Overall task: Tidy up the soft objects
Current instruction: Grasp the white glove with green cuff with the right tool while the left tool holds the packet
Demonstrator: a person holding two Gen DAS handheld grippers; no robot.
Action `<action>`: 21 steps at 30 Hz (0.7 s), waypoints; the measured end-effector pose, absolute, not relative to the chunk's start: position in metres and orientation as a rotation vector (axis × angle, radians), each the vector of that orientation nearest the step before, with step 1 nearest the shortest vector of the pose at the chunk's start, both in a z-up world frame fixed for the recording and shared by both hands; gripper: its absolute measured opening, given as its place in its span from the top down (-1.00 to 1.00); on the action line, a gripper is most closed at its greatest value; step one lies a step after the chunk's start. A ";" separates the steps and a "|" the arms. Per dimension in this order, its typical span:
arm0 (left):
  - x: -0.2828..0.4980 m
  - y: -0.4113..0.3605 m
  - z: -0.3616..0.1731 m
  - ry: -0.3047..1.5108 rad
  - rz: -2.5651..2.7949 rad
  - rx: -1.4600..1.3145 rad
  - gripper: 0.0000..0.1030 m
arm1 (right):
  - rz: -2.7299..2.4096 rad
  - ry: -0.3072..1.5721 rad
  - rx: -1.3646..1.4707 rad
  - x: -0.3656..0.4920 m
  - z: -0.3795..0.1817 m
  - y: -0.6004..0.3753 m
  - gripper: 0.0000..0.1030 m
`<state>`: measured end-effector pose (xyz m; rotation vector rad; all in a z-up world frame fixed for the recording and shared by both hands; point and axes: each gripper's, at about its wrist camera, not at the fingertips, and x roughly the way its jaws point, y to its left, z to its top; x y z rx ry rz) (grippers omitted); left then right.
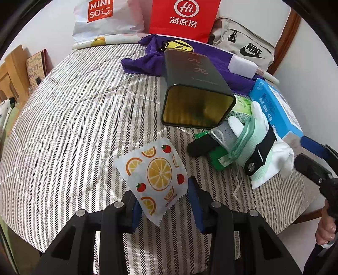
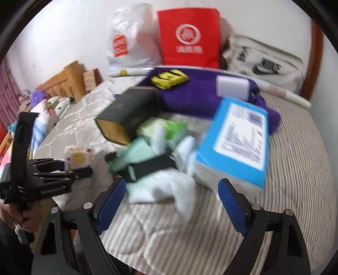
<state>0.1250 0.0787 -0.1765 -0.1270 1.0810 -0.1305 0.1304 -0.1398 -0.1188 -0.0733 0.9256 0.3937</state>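
Observation:
My left gripper (image 1: 164, 203) is shut on a white packet printed with orange slices and strawberries (image 1: 155, 175) and holds it above the striped bed cover; the packet also shows small in the right wrist view (image 2: 78, 157). My right gripper (image 2: 172, 201) is open, its blue pads either side of a pile of white and mint-green gloves (image 2: 166, 188) with a black strap (image 2: 147, 168) lying across them. The pile also shows in the left wrist view (image 1: 262, 148). An open dark tin (image 1: 194, 91) lies on its side, mouth toward me.
A blue tissue pack (image 2: 234, 139), a green pack (image 2: 169, 127), a purple towel (image 1: 147, 63), a yellow pouch (image 2: 169, 79) and a white block (image 2: 232, 86) lie on the bed (image 1: 74, 116). A red bag (image 1: 183, 17), a Miniso bag (image 1: 101, 17) and a Nike bag (image 1: 245, 46) stand at the wall.

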 end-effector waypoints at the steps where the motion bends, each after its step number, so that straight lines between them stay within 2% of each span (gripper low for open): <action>1: 0.125 0.080 -0.177 1.079 -0.136 -0.130 0.27 | 0.413 0.926 -0.078 0.132 -0.119 -0.133 -0.61; 5: 0.125 0.083 -0.177 1.072 -0.160 -0.140 0.27 | 0.438 0.983 -0.098 0.143 -0.133 -0.115 -0.27; 6: 0.124 0.084 -0.177 1.070 -0.168 -0.144 0.27 | 0.435 1.000 -0.100 0.146 -0.137 -0.113 -0.25; 13: 0.123 0.089 -0.178 1.055 -0.214 -0.155 0.27 | 0.414 1.079 -0.065 0.156 -0.159 -0.111 -0.26; 18: 0.123 0.088 -0.177 1.052 -0.216 -0.140 0.27 | 0.414 1.111 -0.005 0.165 -0.163 -0.112 -0.42; 21: 0.122 0.088 -0.177 1.050 -0.216 -0.137 0.27 | 0.413 1.115 0.021 0.169 -0.166 -0.110 -0.42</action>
